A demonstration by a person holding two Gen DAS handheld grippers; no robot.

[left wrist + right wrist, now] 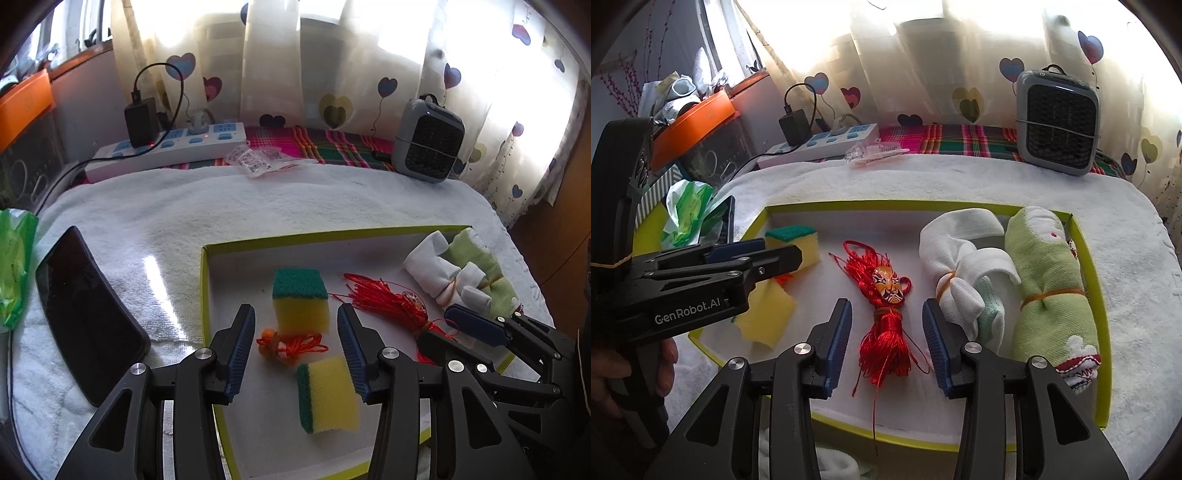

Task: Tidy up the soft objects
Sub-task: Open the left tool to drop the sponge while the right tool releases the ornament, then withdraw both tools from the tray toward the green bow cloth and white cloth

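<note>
Two claws gape, gripping nothing: left claw (296, 350), stamped "GenRobot.AI", right claw (887, 339) straddling the red tassel (886, 325).

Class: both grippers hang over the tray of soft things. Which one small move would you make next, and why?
Probably lift the right gripper clear: its jaws stand open either side of the red tassel, which lies loose in the tray beside the rolled cloths.
</note>
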